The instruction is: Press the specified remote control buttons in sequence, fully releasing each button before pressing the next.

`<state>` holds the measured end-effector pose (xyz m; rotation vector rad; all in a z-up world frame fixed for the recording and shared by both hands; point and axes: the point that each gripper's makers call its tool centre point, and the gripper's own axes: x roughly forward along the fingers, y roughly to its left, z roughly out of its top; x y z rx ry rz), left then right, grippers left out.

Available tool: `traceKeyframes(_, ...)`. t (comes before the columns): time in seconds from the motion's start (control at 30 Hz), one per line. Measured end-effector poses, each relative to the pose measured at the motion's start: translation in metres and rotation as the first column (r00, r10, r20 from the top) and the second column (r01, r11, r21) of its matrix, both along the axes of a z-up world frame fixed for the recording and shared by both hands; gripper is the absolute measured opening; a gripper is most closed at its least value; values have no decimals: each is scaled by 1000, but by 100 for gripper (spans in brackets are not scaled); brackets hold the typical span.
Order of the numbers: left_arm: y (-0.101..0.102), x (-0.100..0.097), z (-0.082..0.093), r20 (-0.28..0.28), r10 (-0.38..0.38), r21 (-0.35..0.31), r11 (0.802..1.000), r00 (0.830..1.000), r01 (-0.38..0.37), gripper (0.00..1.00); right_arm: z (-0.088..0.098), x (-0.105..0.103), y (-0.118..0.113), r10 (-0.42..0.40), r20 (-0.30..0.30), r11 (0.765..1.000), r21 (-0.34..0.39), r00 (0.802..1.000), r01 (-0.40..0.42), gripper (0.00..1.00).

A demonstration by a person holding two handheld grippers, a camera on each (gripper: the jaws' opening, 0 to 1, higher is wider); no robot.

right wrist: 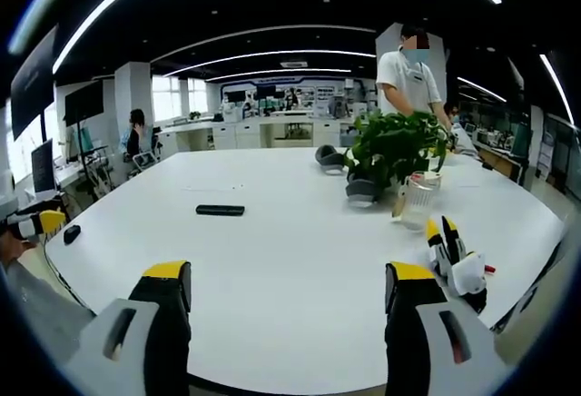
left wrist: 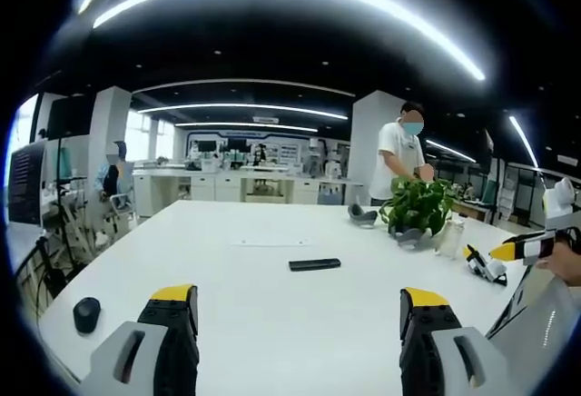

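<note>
Left gripper view: left gripper (left wrist: 300, 323) jaws wide, empty, above the white table (left wrist: 236, 323). Right gripper (right wrist: 289, 310) likewise spread, holding nothing. Remote control (left wrist: 314, 264) lies flat mid-table, beyond both, well apart from the potted plant (left wrist: 419, 205). Likely light, rigid, may slide; press straight down on its top.
</note>
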<state>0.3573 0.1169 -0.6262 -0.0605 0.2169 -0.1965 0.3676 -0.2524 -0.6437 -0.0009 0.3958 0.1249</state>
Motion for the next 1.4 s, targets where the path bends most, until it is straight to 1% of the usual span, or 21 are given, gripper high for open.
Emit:
traceKeyframes(0.23, 0, 0, 0, 0, 2, 0, 1000, 1000, -2, 96, -1, 0, 2, 11, -4, 1000, -6, 1000, -11, 91)
traceKeyframes(0.37, -2, -1, 4, 13, -9, -6, 1000, 1000, 9, 96, -1, 0, 3, 16, -6, 1000, -8, 1000, -16, 91)
traceKeyframes(0.53, -4, -1, 1, 0, -15, -1, 1000, 1000, 15, 96, -1, 0, 4, 22, -9, 1000, -10, 1000, -22, 91)
traceKeyframes(0.63, -6, -1, 4, 12, -22, -10, 1000, 1000, 22, 96, -1, 0, 4, 23, -7, 1000, -12, 1000, -23, 91)
traceKeyframes(0.73, -3, 0, 0, 3, -21, -10, 1000, 1000, 21, 96, -1, 0, 4, 23, -10, 1000, -11, 1000, -23, 91)
traceKeyframes(0.97, -2, 0, -3, -4, -24, -18, 1000, 1000, 24, 96, -1, 0, 3, 20, -8, 1000, -9, 1000, -20, 90)
traceKeyframes(1.13, -4, -1, -1, -3, -25, -14, 1000, 1000, 25, 95, 2, -1, 1, 6, 5, 1000, 0, 1000, -6, 90)
traceKeyframes(1.4, -5, -1, -2, -4, -33, -15, 999, 999, 33, 94, 1, -1, 1, 7, -1, 1000, -4, 1000, -7, 90)
